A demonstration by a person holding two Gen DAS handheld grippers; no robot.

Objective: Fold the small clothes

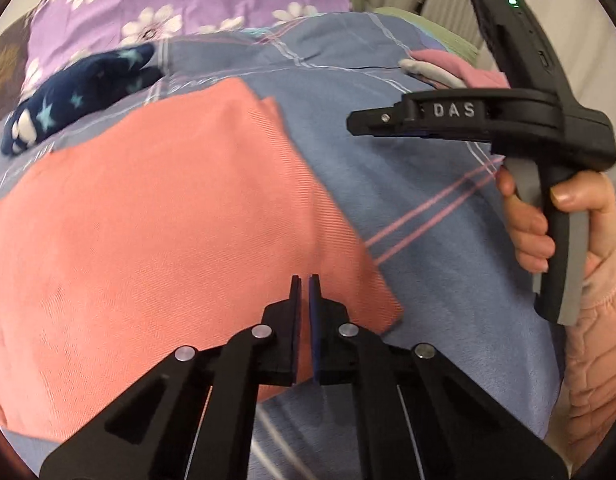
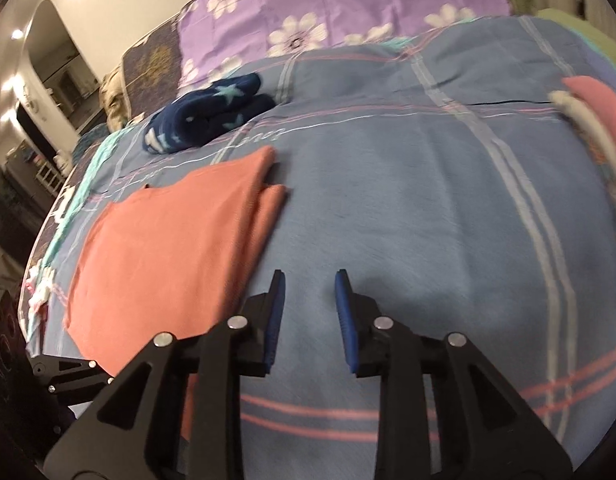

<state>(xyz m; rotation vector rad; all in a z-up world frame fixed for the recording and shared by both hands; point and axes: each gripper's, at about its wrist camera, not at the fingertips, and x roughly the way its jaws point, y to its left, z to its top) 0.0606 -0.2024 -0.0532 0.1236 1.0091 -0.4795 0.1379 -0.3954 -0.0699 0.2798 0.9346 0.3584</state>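
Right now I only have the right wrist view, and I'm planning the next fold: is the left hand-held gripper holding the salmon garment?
Observer: No. The left hand-held gripper is almost shut, with nothing visible in the thin slit, and it is above the salmon garment.
Operator: Where is the garment's near right corner? My own fingers hide it.
Observer: That corner lies flat on the blue sheet, just right of the left fingertips.
Operator: How does my right one look from there?
Observer: The right hand-held gripper is over bare sheet right of the garment, and its fingers point toward the garment's folded edge.
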